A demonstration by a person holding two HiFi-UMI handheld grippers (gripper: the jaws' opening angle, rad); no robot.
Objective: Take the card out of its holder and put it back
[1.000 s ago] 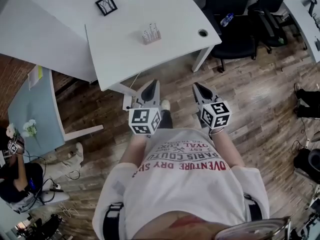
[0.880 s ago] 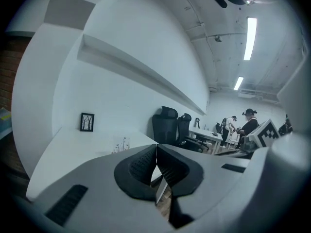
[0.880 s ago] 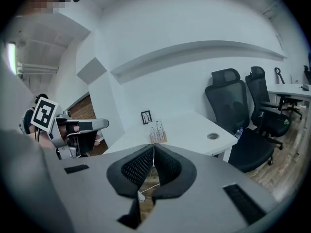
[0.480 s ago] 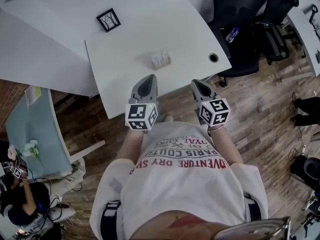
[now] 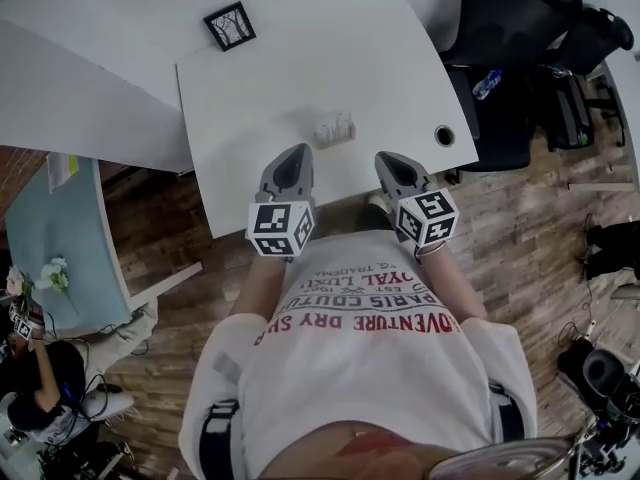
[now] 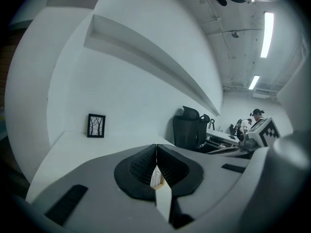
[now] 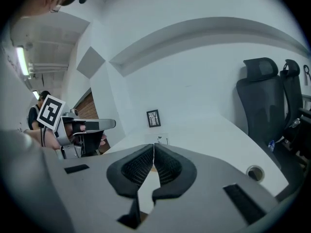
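Both my claws are pressed fully together and hold nothing. The left claw [image 5: 298, 152] and right claw [image 5: 384, 158] hang over the near edge of the white worktop [image 5: 270, 88], with the small clear holder [image 5: 335, 128] standing just beyond and between them. The pale card seems to sit inside it, though it is too small to make out clearly. The risk from here is that 2 closed claws could bump the light holder and tip it or shove it away, so 1 must open before reaching.
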